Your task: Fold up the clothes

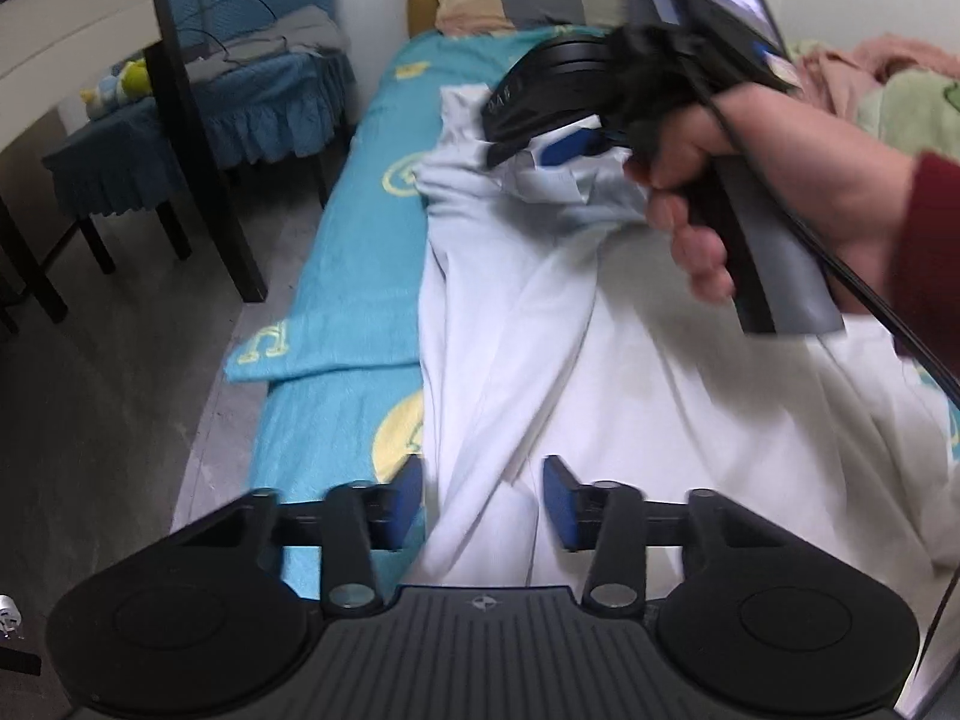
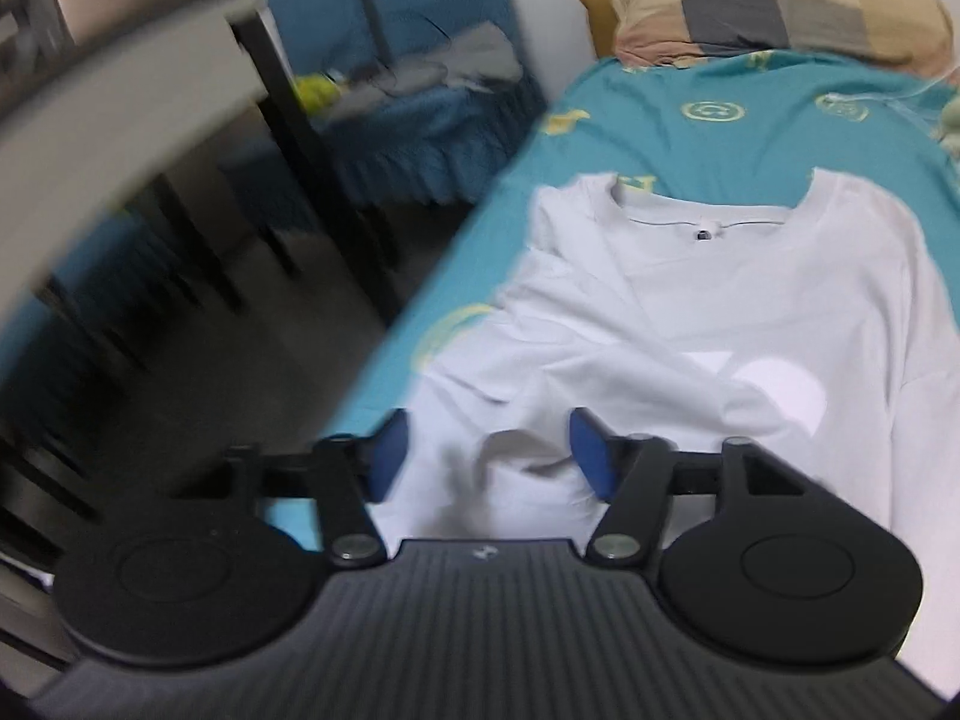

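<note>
White shirt lying on the teal-sheeted bed.
Left tool is straddling a fabric ridge, partly spread; right tool likewise, its grip unclear amid blur.

a bed covered with a teal sheet printed with yellow emblems fills the middle. at its head lies a checked pillow in beige, grey and pink. left of the bed stands a chair with a ruffled blue fabric cover, with a yellow-green plush toy and grey cloth with cables on its seat. a white-topped desk with dark legs stands nearer. crumpled pink and pale green bedding lies at right.
</note>
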`<action>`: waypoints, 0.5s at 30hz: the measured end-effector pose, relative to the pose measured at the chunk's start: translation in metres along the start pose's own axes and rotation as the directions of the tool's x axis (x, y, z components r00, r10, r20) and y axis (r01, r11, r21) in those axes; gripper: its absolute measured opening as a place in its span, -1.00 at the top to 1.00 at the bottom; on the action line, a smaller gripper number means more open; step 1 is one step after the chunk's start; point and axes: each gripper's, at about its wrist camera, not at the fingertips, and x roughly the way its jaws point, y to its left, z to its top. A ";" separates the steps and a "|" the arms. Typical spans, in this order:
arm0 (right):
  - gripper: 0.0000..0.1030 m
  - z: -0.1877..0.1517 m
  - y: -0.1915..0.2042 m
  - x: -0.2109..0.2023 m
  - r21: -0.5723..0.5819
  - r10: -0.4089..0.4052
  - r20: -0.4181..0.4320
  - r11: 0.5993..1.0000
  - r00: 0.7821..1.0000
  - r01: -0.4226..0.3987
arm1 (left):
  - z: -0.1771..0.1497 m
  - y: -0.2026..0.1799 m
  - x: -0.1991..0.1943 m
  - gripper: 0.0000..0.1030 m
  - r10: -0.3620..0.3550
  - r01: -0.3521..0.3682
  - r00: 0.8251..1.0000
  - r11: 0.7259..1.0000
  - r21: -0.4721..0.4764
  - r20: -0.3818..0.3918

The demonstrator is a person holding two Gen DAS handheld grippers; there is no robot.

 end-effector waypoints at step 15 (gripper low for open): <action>0.93 0.072 -0.085 0.006 0.157 -0.241 0.181 0.964 0.953 0.214 | -0.003 -0.015 -0.021 0.93 -0.165 0.163 0.985 0.986 0.033 0.051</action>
